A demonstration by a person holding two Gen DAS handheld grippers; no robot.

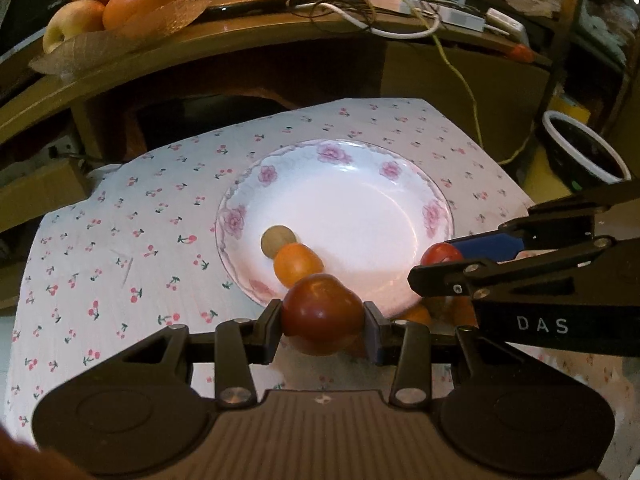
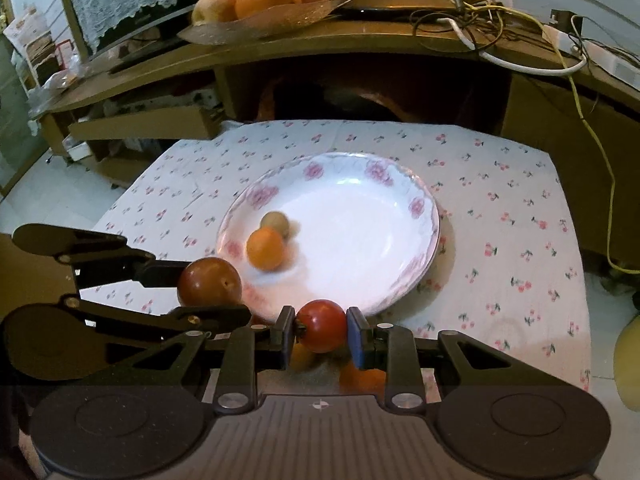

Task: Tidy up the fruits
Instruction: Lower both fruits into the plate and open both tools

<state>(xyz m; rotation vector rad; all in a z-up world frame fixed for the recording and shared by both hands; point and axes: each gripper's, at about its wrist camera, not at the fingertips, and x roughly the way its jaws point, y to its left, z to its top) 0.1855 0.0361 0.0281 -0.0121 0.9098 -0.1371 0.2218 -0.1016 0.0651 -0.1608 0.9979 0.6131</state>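
Dark-red plum (image 1: pixel 322 314) clamped in left tool (image 1: pixel 323 326); red tomato (image 2: pixel 321 325) clamped in right tool (image 2: pixel 320 334), both at plate's (image 2: pixel 400 184) near rim.

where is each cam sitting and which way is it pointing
Left wrist: sits on the left hand-held gripper, faces forward at the white floral-rimmed plate; own fingers clamp a dark red plum, and the right hand-held gripper enters from the right.
Right wrist: sits on the right hand-held gripper clamping a small red tomato, same heading, left gripper at left.
Shared: plate, small orange fruit, cherry-print cloth.
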